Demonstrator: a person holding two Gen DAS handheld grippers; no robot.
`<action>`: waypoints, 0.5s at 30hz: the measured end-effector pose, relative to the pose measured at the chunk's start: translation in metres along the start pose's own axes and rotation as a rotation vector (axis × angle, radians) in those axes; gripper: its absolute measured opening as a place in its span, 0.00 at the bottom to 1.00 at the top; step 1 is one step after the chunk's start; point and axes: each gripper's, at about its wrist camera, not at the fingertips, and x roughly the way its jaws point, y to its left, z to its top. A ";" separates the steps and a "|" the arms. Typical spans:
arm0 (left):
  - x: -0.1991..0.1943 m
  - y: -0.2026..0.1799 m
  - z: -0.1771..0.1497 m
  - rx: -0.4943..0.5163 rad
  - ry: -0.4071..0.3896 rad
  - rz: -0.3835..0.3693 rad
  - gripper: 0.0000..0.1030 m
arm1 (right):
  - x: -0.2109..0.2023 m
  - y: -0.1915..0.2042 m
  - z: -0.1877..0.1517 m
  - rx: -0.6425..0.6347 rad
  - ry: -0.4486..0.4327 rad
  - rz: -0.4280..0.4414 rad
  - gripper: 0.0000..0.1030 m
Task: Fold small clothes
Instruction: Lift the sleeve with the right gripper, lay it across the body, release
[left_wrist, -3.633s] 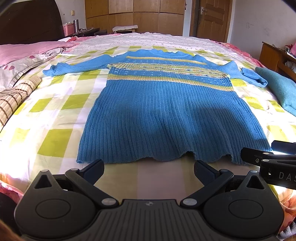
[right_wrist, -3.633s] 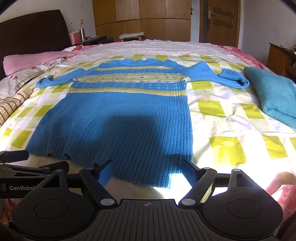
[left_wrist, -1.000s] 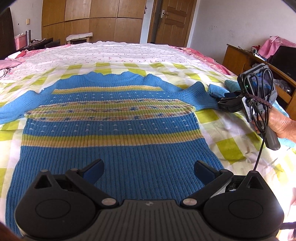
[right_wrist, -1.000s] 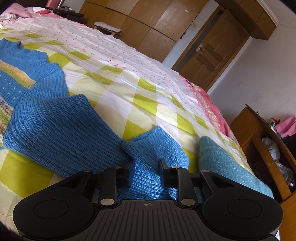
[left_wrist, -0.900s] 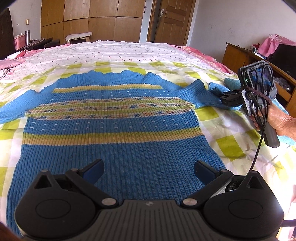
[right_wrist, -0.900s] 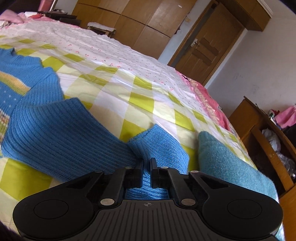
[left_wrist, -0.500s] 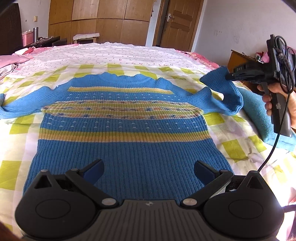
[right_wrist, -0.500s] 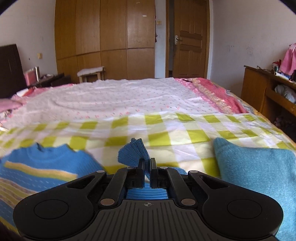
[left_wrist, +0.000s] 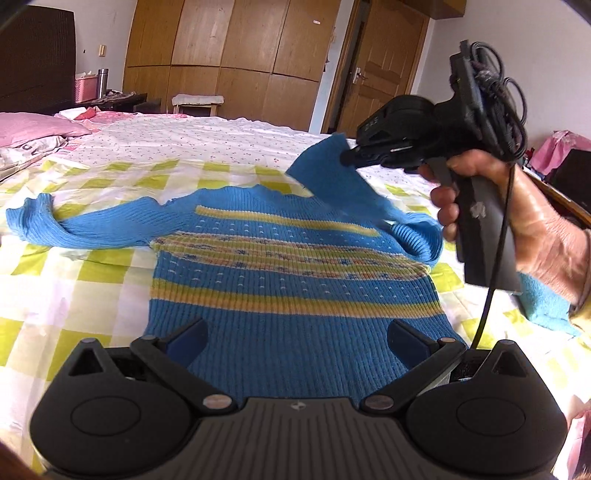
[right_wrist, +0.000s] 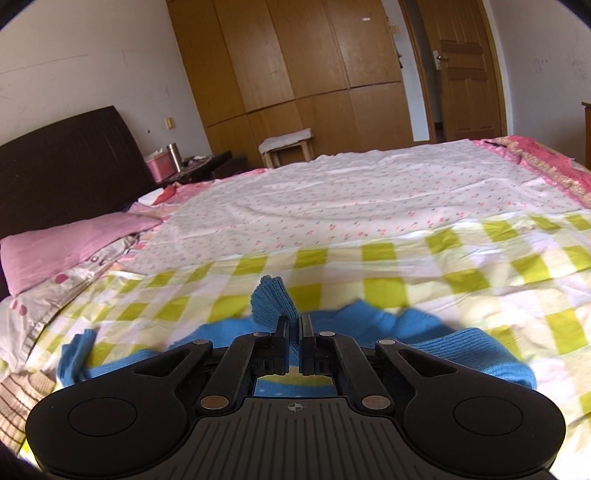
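A blue knit sweater (left_wrist: 295, 280) with yellow stripes lies flat on the checked bed sheet (left_wrist: 55, 295). Its left sleeve (left_wrist: 74, 229) is stretched out to the left. My right gripper (left_wrist: 345, 157) is shut on the cuff of the right sleeve (left_wrist: 332, 181) and holds it in the air above the sweater's right shoulder. In the right wrist view the cuff (right_wrist: 273, 299) sticks up from between the shut fingers of the right gripper (right_wrist: 299, 325). My left gripper (left_wrist: 295, 336) hangs open over the sweater's lower body, with nothing between its fingers.
A folded teal cloth (left_wrist: 543, 302) lies on the bed at the right, behind the person's hand (left_wrist: 546, 236). Pink pillows (right_wrist: 66, 251) and a dark headboard (right_wrist: 62, 166) are at the left. Wooden wardrobes (left_wrist: 229, 62) and a door (right_wrist: 469, 74) stand beyond the bed.
The right gripper closed on the right sleeve's cuff, lifted it off the bed and carried it left over the sweater's shoulder. The left gripper's view shifted right, staying open.
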 end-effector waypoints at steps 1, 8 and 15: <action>-0.002 0.004 0.000 -0.008 -0.006 0.001 1.00 | 0.006 0.008 -0.005 0.000 0.012 0.010 0.03; -0.006 0.019 0.002 -0.039 -0.027 -0.001 1.00 | 0.040 0.056 -0.037 -0.033 0.086 0.050 0.03; -0.007 0.021 0.000 -0.014 -0.038 0.011 1.00 | 0.065 0.081 -0.054 -0.099 0.139 0.056 0.03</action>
